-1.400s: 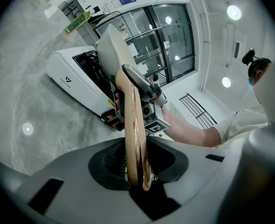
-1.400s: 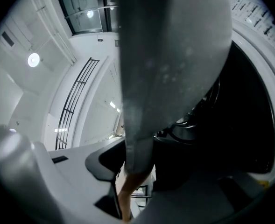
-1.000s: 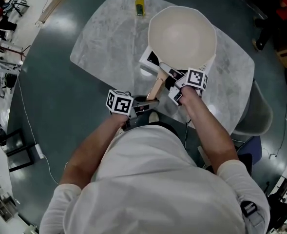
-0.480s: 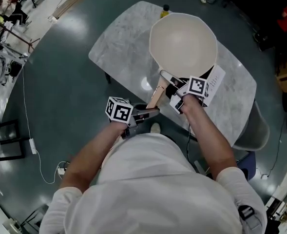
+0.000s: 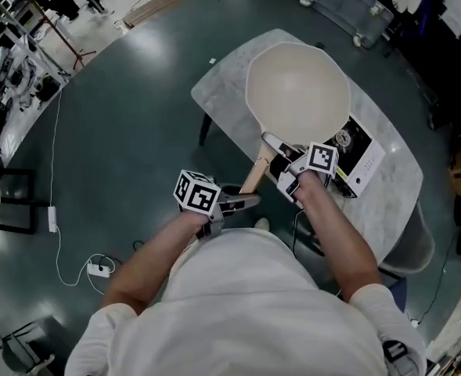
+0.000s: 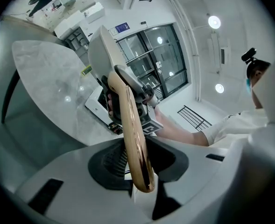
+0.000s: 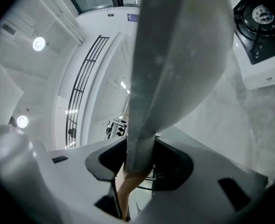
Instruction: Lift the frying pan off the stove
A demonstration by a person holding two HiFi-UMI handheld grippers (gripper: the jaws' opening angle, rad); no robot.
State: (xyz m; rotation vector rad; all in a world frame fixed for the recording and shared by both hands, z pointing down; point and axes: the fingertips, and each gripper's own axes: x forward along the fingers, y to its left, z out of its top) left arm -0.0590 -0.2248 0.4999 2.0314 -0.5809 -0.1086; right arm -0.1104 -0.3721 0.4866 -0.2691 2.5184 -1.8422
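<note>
With my left gripper (image 5: 240, 203) clamped on the handle (image 5: 253, 175) end and my right gripper (image 5: 289, 172) clamped near its neck, the pan (image 5: 297, 92) hung clear beside the stove (image 5: 361, 154), so I judged both hands needed to move level together.

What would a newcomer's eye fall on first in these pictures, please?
The big cream frying pan, held over the middle of the marble table. Both grippers clamp its handle just in front of the person: the left gripper at the golden end, the right gripper nearer the pan. The black-topped stove sits bare at the pan's right.
</note>
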